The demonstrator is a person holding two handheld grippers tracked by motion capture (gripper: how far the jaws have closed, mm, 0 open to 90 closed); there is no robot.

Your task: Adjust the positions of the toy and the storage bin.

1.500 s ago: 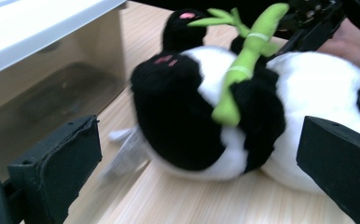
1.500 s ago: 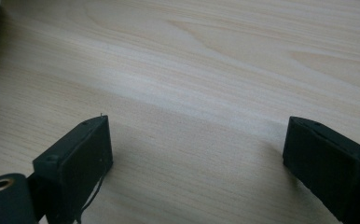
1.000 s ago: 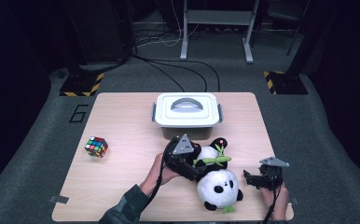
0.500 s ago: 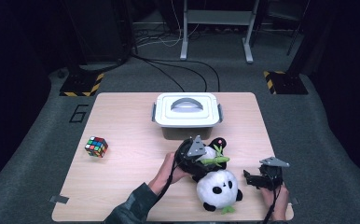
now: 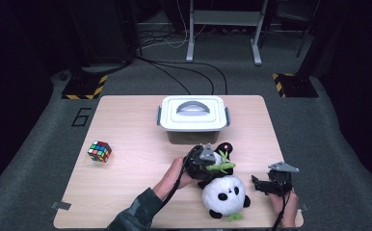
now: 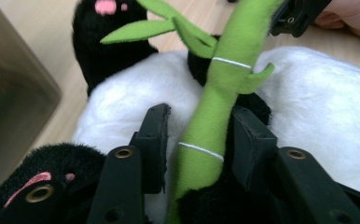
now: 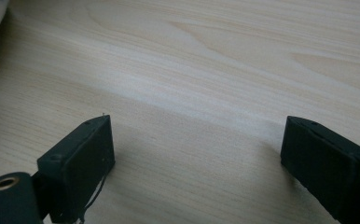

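Left gripper [image 6: 199,140] view, jaws closing around bamboo stalk [image 6: 215,116]

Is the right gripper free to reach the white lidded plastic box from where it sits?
Probably not directly: the plush panda and left gripper lie between the open right gripper and the box.

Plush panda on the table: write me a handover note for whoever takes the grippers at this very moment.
Left gripper: jaws have just been closing around the panda's green bamboo stalk; the fingers flank it, firm contact not clear.
Right gripper: open, holding nothing, low over bare table, right of the plush panda.
Lidded white box stands behind the panda, lid on. Colour cube sits far left.
Done: left gripper placed at the stalk.
Left: finish the grip, then move the panda, presumably toward the box.
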